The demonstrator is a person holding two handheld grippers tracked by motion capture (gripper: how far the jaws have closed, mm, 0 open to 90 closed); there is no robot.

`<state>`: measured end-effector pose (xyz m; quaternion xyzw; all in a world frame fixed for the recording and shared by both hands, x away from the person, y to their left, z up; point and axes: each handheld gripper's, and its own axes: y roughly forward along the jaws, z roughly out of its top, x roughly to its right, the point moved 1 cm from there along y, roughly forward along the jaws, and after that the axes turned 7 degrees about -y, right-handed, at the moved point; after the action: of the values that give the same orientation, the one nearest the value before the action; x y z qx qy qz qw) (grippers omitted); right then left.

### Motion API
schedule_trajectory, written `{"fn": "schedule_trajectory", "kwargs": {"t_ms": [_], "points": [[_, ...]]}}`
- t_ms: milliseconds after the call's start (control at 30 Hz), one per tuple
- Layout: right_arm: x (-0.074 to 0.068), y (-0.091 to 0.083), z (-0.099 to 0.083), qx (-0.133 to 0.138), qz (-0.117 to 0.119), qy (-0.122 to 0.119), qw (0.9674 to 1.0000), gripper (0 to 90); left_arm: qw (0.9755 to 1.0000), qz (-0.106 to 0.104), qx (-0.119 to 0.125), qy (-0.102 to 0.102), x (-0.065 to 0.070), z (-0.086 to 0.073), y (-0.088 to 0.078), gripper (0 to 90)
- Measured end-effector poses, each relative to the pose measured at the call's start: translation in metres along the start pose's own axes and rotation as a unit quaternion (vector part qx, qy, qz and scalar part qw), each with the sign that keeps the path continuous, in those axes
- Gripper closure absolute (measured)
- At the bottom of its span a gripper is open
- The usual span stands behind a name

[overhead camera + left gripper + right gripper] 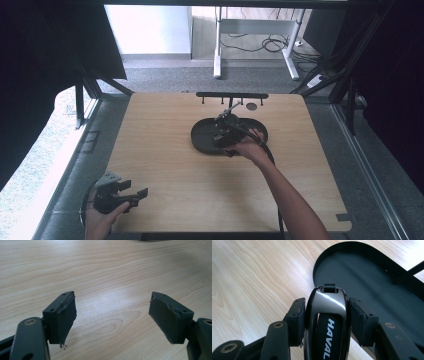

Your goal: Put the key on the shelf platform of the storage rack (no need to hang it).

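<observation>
Holding a glossy black car key (325, 322) marked HAVAL between its jaws, the right gripper (226, 136) hung at the edge of the black oval tray (200, 142). The step seemed to be placing the key there or lifting it away; I could not tell which. The left gripper (131, 194) rested wide open above the wooden table (165, 165), far from it.

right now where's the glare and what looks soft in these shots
Right gripper view: a bright streak of glare on the glossy HAVAL key fob, lettering sharp. Left gripper view: a pale sheen on the wooden table between the jaws. High view: soft overall, sides in deep shadow.
</observation>
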<state>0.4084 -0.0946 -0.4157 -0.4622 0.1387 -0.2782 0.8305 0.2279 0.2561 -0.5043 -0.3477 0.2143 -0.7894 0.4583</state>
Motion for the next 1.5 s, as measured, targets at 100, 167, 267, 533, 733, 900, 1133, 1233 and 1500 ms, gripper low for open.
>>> {"fn": "schedule_trajectory", "kwargs": {"t_ms": [100, 167, 267, 533, 733, 900, 1133, 1233, 1500], "points": [[0.003, 0.001, 0.000, -0.002, -0.002, 0.005, 1.0000, 49.7, 1.0000, 0.000, 0.000, 0.001, 0.000, 0.000, 0.000, 22.2], [0.006, 0.001, 0.000, -0.004, -0.005, 0.005, 1.0000, 49.7, 1.0000, -0.001, -0.002, 0.001, 0.000, 0.000, 0.001, 22.3], [0.010, 0.001, 0.000, -0.003, -0.008, 0.010, 0.9999, 49.7, 1.0000, -0.001, -0.001, 0.001, 0.000, 0.000, 0.001, 22.2], [0.020, 0.000, 0.002, -0.005, -0.018, 0.019, 0.9996, 49.7, 1.0000, -0.001, 0.001, 0.000, 0.000, 0.000, 0.000, 22.2], [0.029, 0.002, 0.002, -0.008, -0.025, 0.027, 0.9993, 49.7, 1.0000, 0.001, 0.000, 0.000, 0.000, 0.000, 0.000, 22.2], [0.037, 0.004, 0.002, -0.011, -0.031, 0.037, 0.9988, 49.8, 1.0000, 0.000, 0.000, 0.000, 0.000, 0.000, 0.000, 22.2], [0.048, 0.012, 0.000, -0.016, -0.039, 0.052, 0.9978, 49.8, 1.0000, 0.000, 0.001, 0.000, -0.001, 0.000, 0.000, 22.2], [0.052, 0.018, -0.001, -0.022, -0.043, 0.058, 0.9972, 49.7, 1.0000, 0.001, 0.002, -0.002, -0.001, 0.000, -0.001, 22.2], [0.060, 0.026, -0.001, -0.025, -0.049, 0.065, 0.9964, 49.7, 1.0000, 0.001, 0.003, -0.001, -0.002, 0.000, -0.002, 22.3]]}}
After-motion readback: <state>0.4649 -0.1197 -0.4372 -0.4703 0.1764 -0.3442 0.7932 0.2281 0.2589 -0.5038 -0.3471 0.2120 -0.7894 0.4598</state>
